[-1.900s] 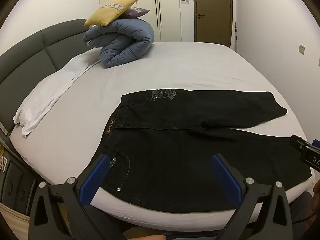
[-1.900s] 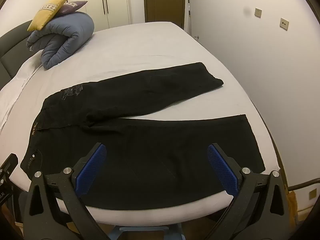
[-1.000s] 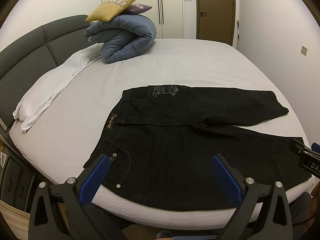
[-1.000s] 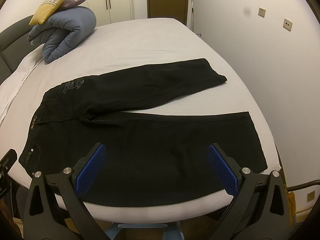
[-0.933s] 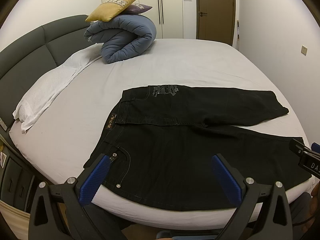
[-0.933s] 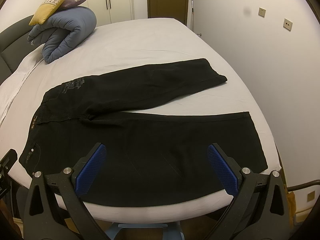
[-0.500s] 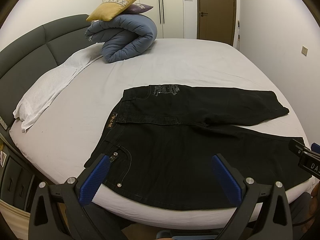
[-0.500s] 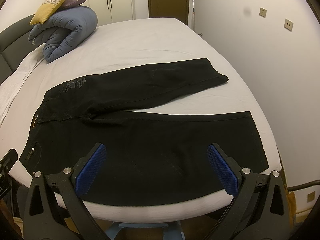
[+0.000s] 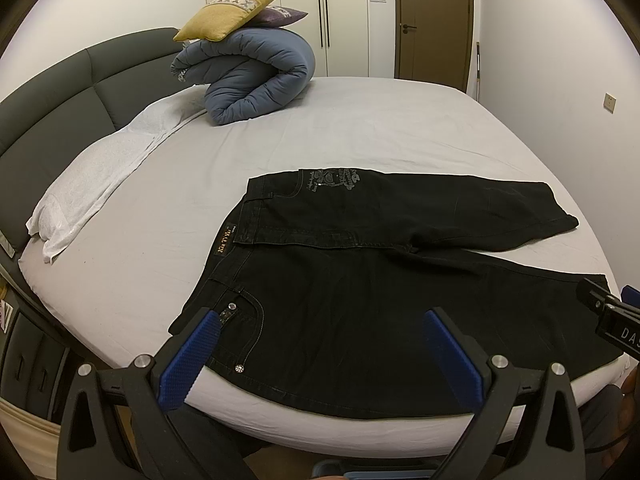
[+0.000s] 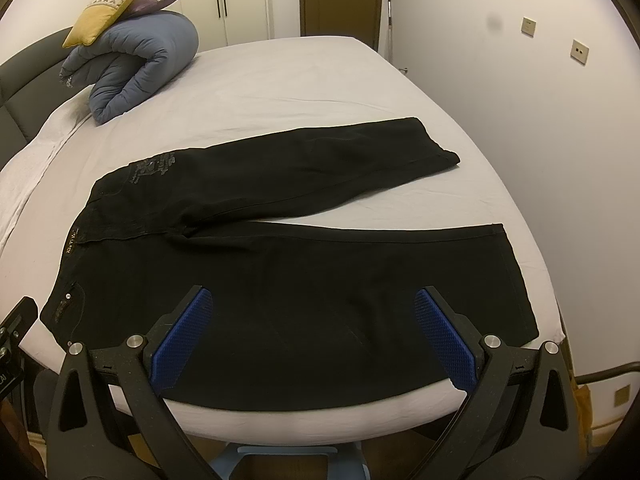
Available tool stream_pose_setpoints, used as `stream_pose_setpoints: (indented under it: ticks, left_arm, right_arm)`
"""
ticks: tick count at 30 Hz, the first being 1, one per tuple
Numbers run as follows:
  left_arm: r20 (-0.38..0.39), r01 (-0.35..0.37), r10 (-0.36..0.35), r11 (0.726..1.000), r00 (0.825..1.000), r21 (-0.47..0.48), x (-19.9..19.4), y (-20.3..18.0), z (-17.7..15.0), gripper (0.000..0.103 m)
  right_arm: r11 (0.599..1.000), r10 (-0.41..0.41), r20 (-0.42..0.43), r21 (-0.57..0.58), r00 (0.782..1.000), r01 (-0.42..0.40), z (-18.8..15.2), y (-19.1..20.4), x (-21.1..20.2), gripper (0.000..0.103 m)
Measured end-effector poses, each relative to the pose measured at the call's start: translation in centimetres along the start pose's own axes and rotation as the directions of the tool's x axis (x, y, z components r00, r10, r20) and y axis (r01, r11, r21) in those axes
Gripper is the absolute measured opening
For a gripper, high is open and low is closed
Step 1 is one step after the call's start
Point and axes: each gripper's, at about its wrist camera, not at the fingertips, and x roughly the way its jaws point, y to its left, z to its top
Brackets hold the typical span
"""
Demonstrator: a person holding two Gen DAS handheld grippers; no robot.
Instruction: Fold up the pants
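Black pants (image 9: pixel 360 280) lie flat on the bed (image 9: pixel 360 128), waistband toward the headboard, legs splayed apart, near leg along the bed edge. Left gripper (image 9: pixel 320 344) hangs over the waist pocket, right gripper (image 10: pixel 316 328) over the near leg; both spread wide, holding nothing. Best move, I'd say: pinch waistband corner and hem together, lift evenly, lay near leg onto far leg, seams aligned.

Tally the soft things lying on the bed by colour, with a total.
Black: 1, the pants
Blue: 1, the rolled duvet
Yellow: 1, the cushion
Purple: 1, the cushion under it
White: 1, the pillow
Total: 5
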Motion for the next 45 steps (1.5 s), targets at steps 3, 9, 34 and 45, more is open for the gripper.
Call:
stream_pose_setpoints:
  ticks: [3, 9, 34, 45]
  left_arm:
    - [0.000, 0.000, 0.000, 1.000, 1.000, -0.001, 0.0, 0.0, 0.0, 0.103]
    - [-0.001, 0.000, 0.000, 1.000, 1.000, -0.003, 0.1, 0.1, -0.2, 0.103]
    - [-0.011, 0.008, -0.008, 1.000, 1.000, -0.003, 1.0, 0.6, 0.3, 0.103]
    - [-0.111, 0.315, -0.309, 0.948, 0.945, 0.041, 8.5, 2.6, 6.4, 0.103]
  right_arm:
    - [1.000, 0.000, -0.002, 0.000, 1.000, 0.000, 0.1, 0.0, 0.0, 0.103]
    - [1.000, 0.003, -0.003, 0.001, 1.000, -0.003, 0.0, 0.0, 0.0, 0.103]
    - [1.000, 0.017, -0.021, -0.018, 1.000, -0.018, 0.7, 0.9, 0.7, 0.103]
    - [0.973, 0.176, -0.030, -0.145, 0.984, -0.179, 4.6, 2.5, 3.9, 0.103]
